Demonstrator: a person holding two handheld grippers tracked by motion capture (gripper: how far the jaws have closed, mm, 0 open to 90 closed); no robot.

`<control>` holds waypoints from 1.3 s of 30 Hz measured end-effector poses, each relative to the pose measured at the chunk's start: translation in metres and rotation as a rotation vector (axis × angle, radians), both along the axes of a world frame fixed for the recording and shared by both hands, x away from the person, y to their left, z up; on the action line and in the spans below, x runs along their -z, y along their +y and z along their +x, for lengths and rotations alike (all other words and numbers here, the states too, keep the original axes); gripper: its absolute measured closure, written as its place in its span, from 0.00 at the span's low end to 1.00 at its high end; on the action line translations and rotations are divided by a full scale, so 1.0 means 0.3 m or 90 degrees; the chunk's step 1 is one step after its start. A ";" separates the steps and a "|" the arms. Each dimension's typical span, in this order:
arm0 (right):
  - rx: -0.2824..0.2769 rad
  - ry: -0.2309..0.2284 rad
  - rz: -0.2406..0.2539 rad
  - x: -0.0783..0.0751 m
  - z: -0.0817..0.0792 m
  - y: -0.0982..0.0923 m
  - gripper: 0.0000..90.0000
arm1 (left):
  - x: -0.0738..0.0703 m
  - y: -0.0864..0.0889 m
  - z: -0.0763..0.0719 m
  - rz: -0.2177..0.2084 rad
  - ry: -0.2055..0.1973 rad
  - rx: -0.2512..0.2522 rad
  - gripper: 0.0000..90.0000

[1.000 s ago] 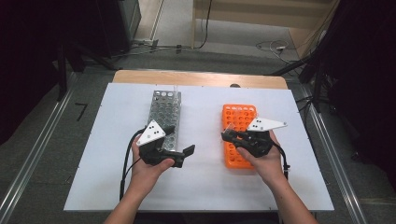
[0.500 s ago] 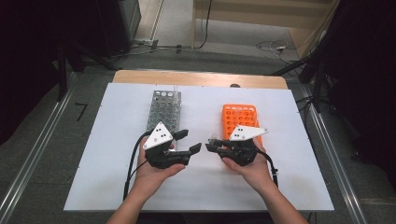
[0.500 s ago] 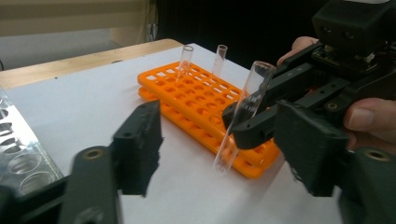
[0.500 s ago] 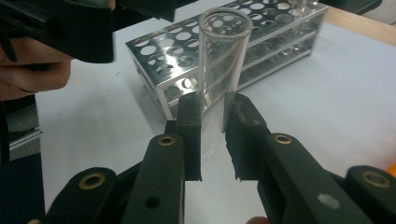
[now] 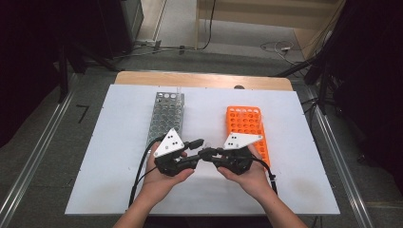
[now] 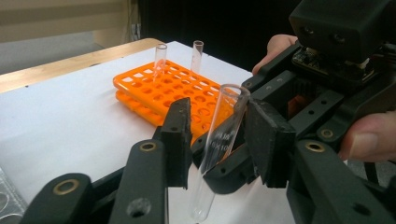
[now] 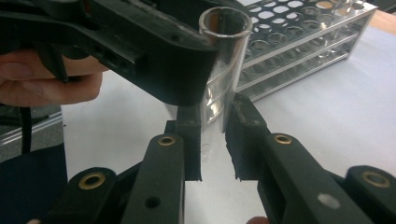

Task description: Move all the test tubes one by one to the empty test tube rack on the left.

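With my right gripper (image 7: 213, 140) clamped on the glass tube (image 6: 219, 140) and the left gripper (image 6: 219, 140) closing around it without touching, I judge it light, slippery and fragile, best held mid-length.

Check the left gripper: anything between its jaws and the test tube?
Nothing visible. The test tube, clamped in the right gripper, stands in the gap of the left gripper, whose jaws have just been closing.

Grippers (image 5: 203, 153) tip to tip, jaws nearly closed
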State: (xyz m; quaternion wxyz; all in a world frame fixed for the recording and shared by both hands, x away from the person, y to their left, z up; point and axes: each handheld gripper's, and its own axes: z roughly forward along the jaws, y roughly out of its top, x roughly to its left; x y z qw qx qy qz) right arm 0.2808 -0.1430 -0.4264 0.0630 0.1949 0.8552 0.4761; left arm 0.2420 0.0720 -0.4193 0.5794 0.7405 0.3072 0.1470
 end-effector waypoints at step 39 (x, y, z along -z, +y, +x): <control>0.093 -0.027 0.080 -0.004 0.019 -0.245 0.23 | -0.026 0.064 0.076 -0.021 0.004 -0.060 0.84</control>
